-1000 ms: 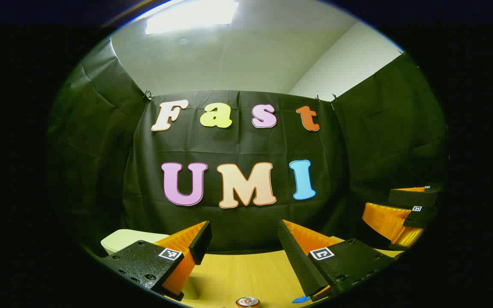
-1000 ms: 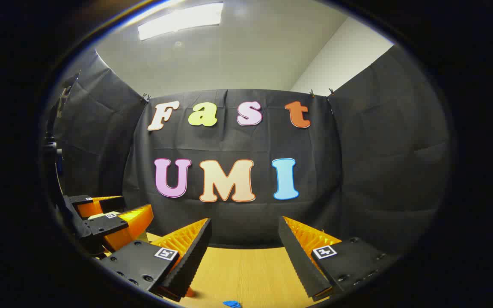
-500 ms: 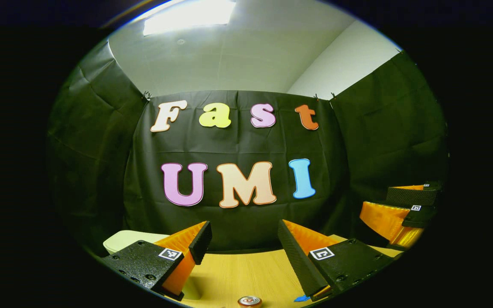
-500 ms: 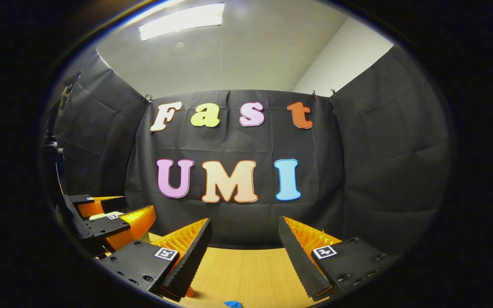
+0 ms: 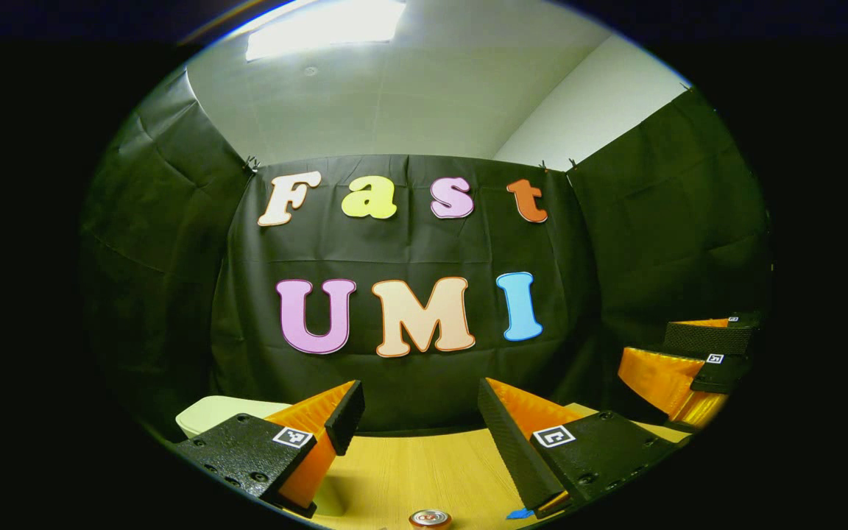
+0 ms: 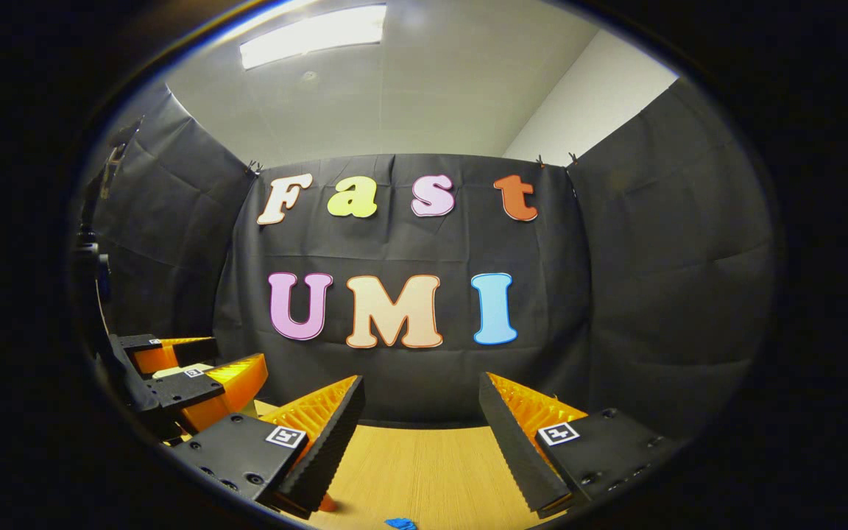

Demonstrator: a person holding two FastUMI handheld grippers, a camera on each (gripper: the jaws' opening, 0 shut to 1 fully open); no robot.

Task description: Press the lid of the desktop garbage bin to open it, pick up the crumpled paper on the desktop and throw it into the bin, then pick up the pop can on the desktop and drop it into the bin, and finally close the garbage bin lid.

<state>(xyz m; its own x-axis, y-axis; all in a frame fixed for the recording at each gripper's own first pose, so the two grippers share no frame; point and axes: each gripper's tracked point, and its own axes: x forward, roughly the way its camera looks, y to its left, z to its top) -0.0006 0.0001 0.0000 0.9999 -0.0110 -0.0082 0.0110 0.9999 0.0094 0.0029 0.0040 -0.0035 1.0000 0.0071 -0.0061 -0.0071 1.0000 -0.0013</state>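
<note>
In the left gripper view, my left gripper (image 5: pixel 417 397) hangs open over the wooden table (image 5: pixel 409 471) with nothing between its fingers. The pale lid of the garbage bin (image 5: pixel 210 411) shows behind its left finger, lying flat. The silver top of the pop can (image 5: pixel 430 519) peeks in at the bottom edge, below and nearer than the fingertips. In the right gripper view, my right gripper (image 6: pixel 420 394) is also open and empty above the table (image 6: pixel 431 471). The left gripper (image 6: pixel 236 353) stands to its left, open.
The right gripper (image 5: pixel 652 352) stands open at the right of the left gripper view. Blue tape marks (image 5: pixel 518 513) (image 6: pixel 400 523) lie on the table near the front. A small orange bit (image 6: pixel 327 504) shows by the right gripper's left finger. Black cloth walls close in the booth.
Both views have drifted only a few pixels. Both grippers stay open and empty, and nothing on the table has moved.
</note>
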